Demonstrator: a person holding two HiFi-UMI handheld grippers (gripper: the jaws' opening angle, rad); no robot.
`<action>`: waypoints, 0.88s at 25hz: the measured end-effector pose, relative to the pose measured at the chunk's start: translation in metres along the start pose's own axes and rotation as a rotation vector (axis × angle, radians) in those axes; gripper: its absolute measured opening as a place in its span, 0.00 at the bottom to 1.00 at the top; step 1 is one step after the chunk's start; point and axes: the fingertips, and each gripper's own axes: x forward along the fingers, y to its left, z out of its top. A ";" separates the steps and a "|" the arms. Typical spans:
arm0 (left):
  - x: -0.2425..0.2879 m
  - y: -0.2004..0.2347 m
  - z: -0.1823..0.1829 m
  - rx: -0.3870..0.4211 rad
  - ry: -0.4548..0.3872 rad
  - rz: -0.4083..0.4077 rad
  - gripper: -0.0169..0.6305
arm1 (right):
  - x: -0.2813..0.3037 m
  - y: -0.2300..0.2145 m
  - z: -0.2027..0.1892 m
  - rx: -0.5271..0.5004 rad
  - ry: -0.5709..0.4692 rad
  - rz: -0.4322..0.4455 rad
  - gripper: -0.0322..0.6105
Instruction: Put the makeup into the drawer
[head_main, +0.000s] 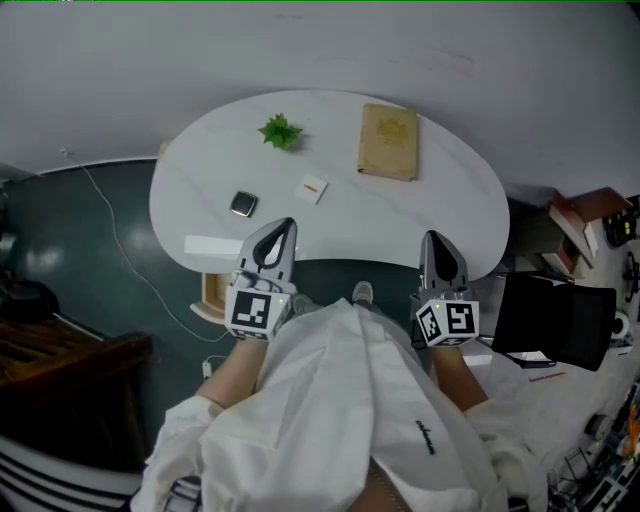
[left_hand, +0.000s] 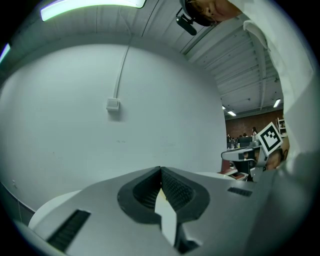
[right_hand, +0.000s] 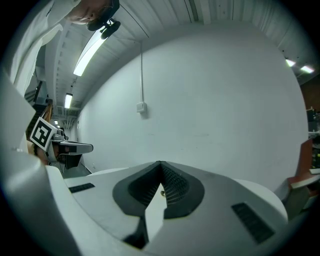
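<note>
Makeup, a small dark square compact (head_main: 243, 204), lies on the white oval worktop (head_main: 455, 215), left of centre and just beyond the left tool (head_main: 286, 226). A small white card with an orange mark (head_main: 313, 188) sits near it to the right. Farther back are a green plant (head_main: 280, 131) and a tan book (head_main: 389, 141). What looks like a pale wooden drawer (head_main: 211, 294) juts out under the near-left edge. Both tools hover at the worktop's near edge, well apart. The left tool's (left_hand: 161, 172) jaws are pressed together with nothing between them, and so are the right tool's (right_hand: 160, 167).
</note>
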 end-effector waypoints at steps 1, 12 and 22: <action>-0.001 0.000 0.000 -0.002 -0.002 0.001 0.06 | 0.001 0.000 0.000 0.002 -0.001 0.002 0.08; -0.008 0.003 0.000 -0.007 -0.004 0.011 0.06 | 0.002 0.007 -0.001 0.020 0.001 0.021 0.08; -0.010 -0.002 -0.005 -0.010 -0.001 0.009 0.06 | 0.001 0.017 -0.006 0.030 0.013 0.047 0.08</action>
